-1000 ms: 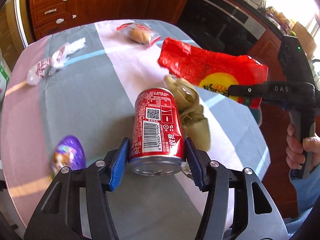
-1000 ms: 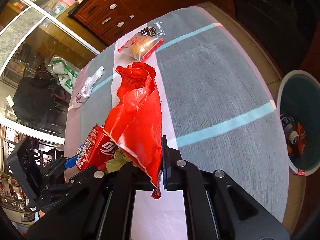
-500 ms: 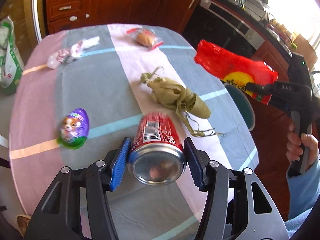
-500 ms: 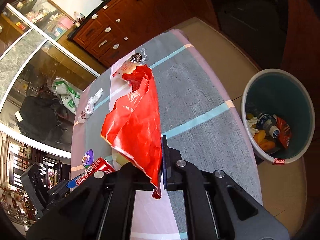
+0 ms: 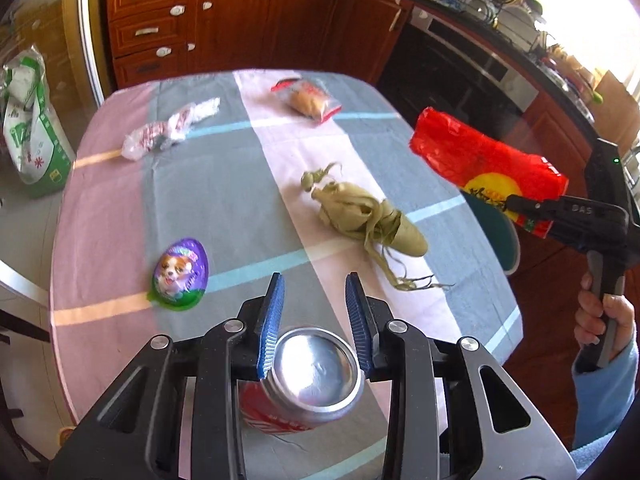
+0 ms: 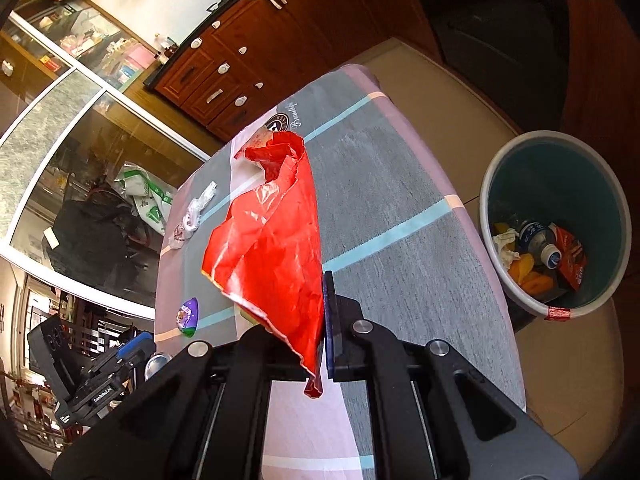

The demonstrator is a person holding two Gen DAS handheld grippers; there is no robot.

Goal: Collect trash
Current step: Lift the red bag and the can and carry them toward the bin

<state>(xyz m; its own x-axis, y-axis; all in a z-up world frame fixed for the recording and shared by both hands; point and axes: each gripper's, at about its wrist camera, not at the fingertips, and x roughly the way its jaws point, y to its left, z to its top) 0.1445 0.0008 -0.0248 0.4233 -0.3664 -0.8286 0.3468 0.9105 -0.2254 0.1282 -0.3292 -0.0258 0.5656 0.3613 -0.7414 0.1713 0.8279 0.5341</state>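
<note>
My left gripper (image 5: 314, 304) is shut on a red soda can (image 5: 310, 384), held bottom-up above the table's near edge, deep between the blue pads (image 5: 272, 320). My right gripper (image 6: 320, 304) is shut on a crumpled red plastic wrapper (image 6: 272, 248), lifted above the table's right side; the wrapper also shows in the left wrist view (image 5: 484, 160). A teal trash bin (image 6: 496, 184) with several pieces of trash inside stands on the floor right of the table.
On the striped tablecloth (image 5: 224, 200) lie a purple egg-shaped package (image 5: 180, 274), a greenish leaf wrapping (image 5: 368, 216), a clear crumpled wrapper (image 5: 168, 132) and a snack bag (image 5: 308, 100). Wooden cabinets (image 5: 240, 12) stand behind. A green-white bag (image 5: 28, 128) sits on the floor left.
My left gripper lifted the can off the table and pulled it back toward the near edge. My right gripper rose and moved right with the wrapper, bringing the bin into fuller view.
</note>
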